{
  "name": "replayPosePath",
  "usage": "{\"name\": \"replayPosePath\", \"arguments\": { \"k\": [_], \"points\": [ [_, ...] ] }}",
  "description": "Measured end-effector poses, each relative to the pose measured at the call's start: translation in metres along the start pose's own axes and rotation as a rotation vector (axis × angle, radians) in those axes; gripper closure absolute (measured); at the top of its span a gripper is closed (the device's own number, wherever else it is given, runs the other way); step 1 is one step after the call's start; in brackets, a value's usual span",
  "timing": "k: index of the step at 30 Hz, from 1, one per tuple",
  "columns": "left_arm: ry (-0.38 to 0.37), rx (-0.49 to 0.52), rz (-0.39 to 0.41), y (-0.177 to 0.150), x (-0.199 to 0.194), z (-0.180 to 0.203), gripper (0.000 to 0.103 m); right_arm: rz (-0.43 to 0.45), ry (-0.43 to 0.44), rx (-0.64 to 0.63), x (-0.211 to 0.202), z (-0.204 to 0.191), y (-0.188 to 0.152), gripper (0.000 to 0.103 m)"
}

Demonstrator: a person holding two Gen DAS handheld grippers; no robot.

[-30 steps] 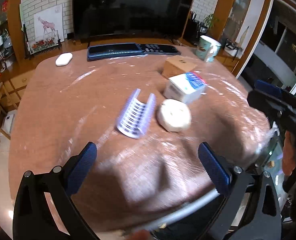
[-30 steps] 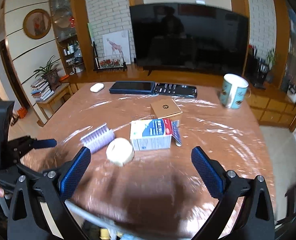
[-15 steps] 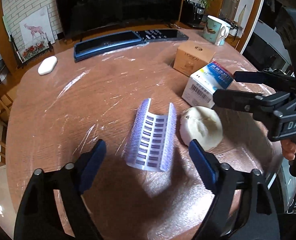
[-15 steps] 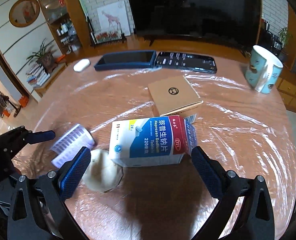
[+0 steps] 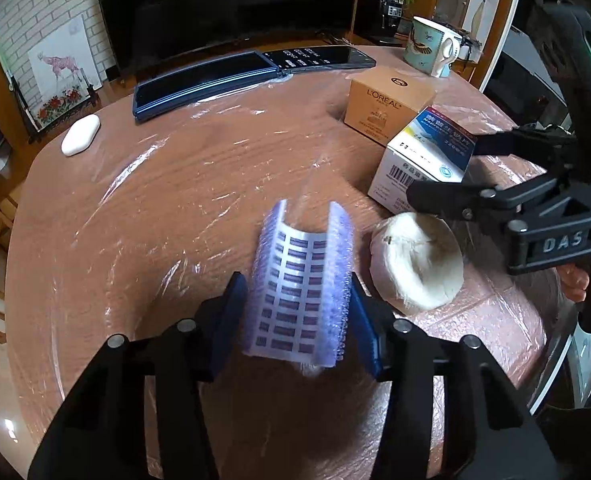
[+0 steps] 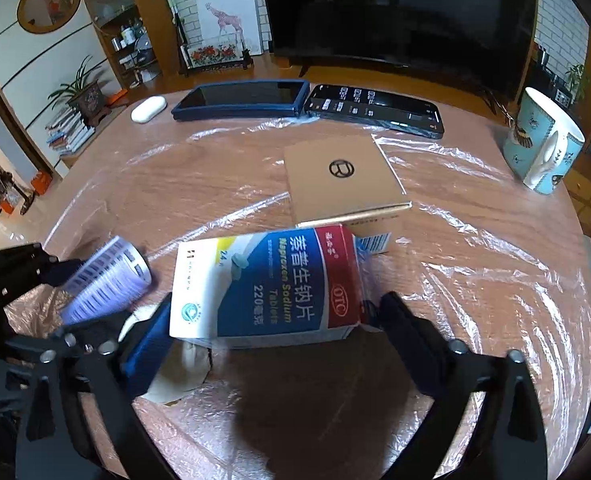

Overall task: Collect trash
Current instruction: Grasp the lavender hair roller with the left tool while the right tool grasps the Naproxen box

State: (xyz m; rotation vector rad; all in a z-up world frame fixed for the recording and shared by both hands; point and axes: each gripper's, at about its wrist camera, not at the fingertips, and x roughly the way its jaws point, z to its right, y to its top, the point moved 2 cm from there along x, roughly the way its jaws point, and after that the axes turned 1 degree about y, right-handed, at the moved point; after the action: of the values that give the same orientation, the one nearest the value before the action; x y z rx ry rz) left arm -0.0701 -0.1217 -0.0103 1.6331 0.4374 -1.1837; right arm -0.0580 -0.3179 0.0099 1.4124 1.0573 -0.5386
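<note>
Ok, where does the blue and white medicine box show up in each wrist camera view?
Left wrist: medicine box at right of centre, in front of the tan L'Oreal box.
Right wrist: medicine box at lower centre, between that gripper's jaws.
Shared landmark: the teal mug, far right in both.

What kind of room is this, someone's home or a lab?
Most likely a home living room. A large television stands against a brick wall, a framed giraffe picture leans beside it, and a round wooden table covered in clear film holds a mug and phones.
</note>
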Motion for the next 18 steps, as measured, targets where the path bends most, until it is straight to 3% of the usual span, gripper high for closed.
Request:
{"name": "replayPosePath", "arguments": {
  "k": [4,18],
  "points": [
    [-0.005,-0.017,0.001,0.002,0.000,-0.003,0.058,0.013,0.013,-0.008,-0.004,0.000,0.000,0.021],
    [-0.017,-0.094,0.022,-0.004,-0.012,-0.003,0.059,0.074,0.074,0.087,-0.045,0.010,-0.023,0.022]
  ]
}}
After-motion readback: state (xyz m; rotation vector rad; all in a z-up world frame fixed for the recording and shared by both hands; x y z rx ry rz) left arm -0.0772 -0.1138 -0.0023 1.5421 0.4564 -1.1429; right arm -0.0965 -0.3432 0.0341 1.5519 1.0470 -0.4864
